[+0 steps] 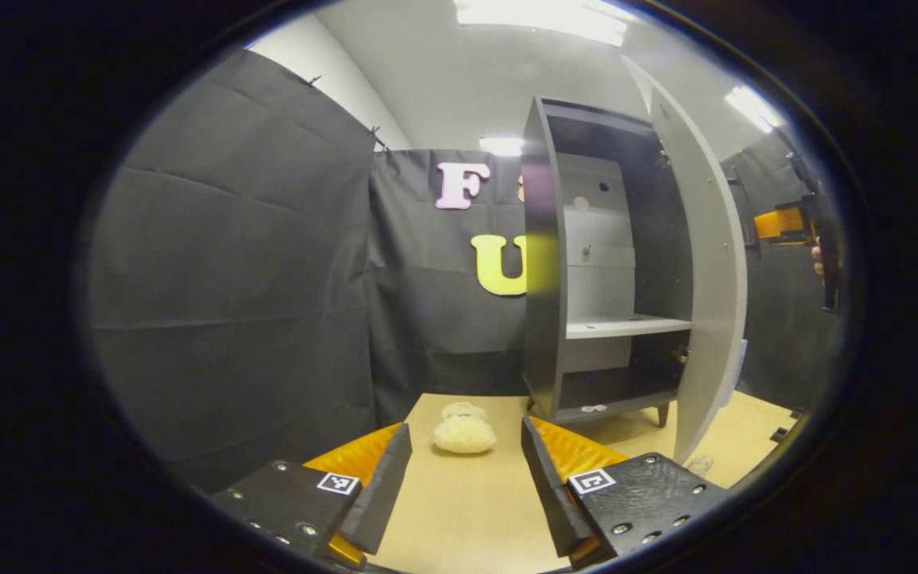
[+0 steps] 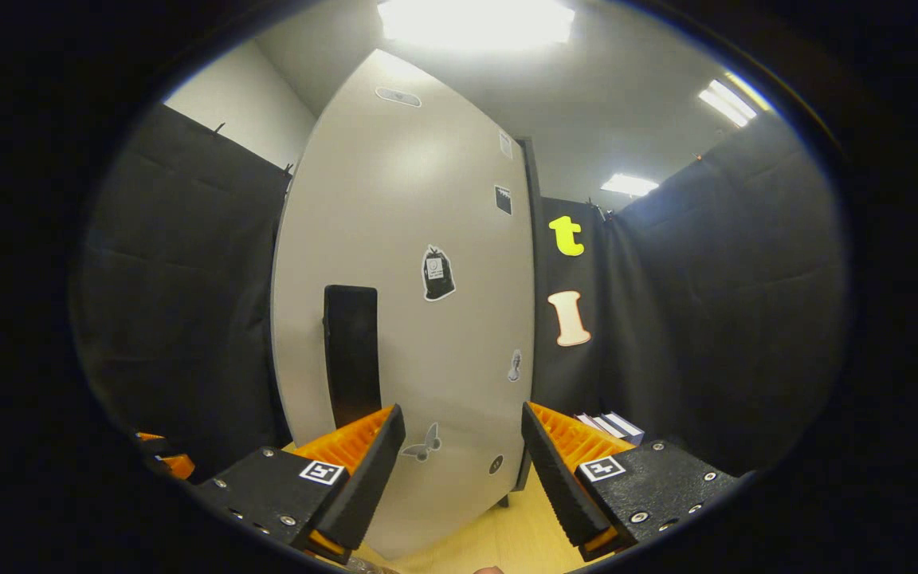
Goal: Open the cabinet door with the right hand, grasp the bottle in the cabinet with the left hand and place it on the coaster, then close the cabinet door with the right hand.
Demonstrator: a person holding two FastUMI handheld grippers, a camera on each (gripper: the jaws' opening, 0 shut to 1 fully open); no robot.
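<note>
The tall pale-grey cabinet door (image 2: 403, 239) stands swung wide, its outer face and black slab handle (image 2: 351, 359) just ahead of the right tongs (image 2: 463, 470), which are released and empty. The dark-grey cabinet (image 1: 543, 279) on the pale wooden worktop (image 1: 467, 518) has bare-looking shelves; I cannot make out the bottle. Closing seems due: press flat near the handle and swing gently. The left tongs (image 1: 465, 478) are also released, low over the worktop, and should stay out of the door's path.
</note>
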